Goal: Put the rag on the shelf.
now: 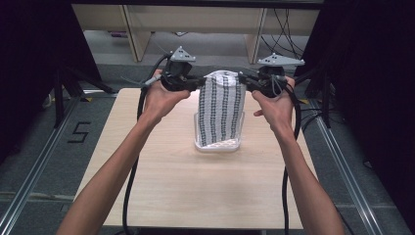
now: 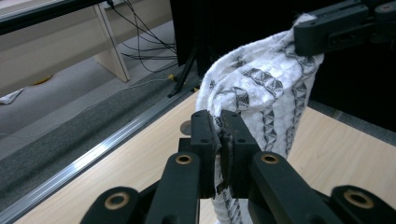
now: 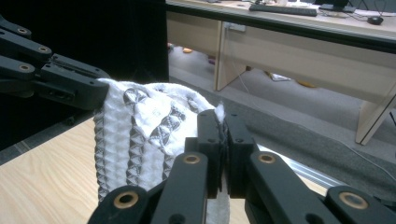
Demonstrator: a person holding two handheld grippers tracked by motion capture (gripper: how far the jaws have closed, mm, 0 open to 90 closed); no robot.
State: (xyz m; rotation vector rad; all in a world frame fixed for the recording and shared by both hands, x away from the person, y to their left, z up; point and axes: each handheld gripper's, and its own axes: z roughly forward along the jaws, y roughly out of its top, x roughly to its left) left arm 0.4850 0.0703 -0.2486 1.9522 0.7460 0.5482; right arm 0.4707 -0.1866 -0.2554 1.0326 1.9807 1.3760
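A white towel with dark patterned stripes hangs in the air over a clear plastic tray on the table; its lower end reaches into the tray. My left gripper is shut on the towel's upper left corner. My right gripper is shut on the upper right corner. In the left gripper view the towel is pinched between my jaws, and the other gripper holds its far corner. In the right gripper view the towel runs from my jaws to the other gripper.
The light wooden table has bare surface in front of the tray. Metal floor rails run along both sides. Desks and cables stand beyond the far edge, with dark curtains left and right.
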